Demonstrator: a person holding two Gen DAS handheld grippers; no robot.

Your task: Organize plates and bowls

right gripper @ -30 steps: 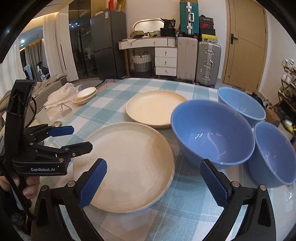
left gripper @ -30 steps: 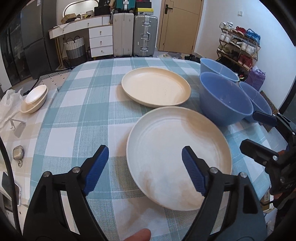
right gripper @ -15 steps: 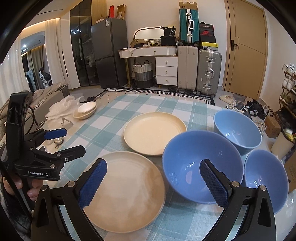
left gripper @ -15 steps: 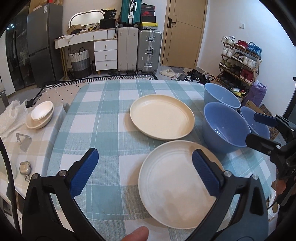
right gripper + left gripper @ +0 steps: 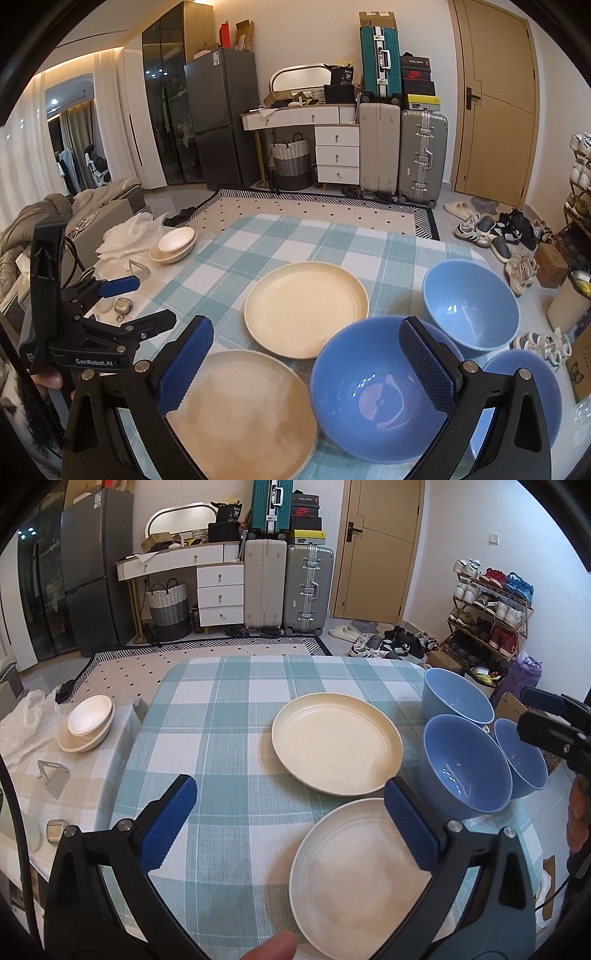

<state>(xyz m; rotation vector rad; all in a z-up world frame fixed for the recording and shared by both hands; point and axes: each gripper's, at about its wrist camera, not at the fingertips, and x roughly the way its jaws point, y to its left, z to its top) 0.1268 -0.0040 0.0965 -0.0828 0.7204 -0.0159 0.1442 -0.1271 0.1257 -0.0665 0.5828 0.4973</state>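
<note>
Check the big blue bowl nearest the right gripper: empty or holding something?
Empty. The big blue bowl stands upright on the checked tablecloth, its bare inside showing only light reflections.

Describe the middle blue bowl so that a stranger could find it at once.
On the checked tablecloth, three blue bowls cluster right of two cream plates. The middle blue bowl stands beside the near cream plate and is the widest of the three.

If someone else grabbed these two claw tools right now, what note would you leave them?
Left gripper: open, empty, above the near plate.
Right gripper: open, empty, above the near bowl.
On the table: two cream plates, near and far plate, side by side; three blue bowls at the right, separate.
Done: nothing stacked.
Left: stack the plates, nest the bowls.
</note>
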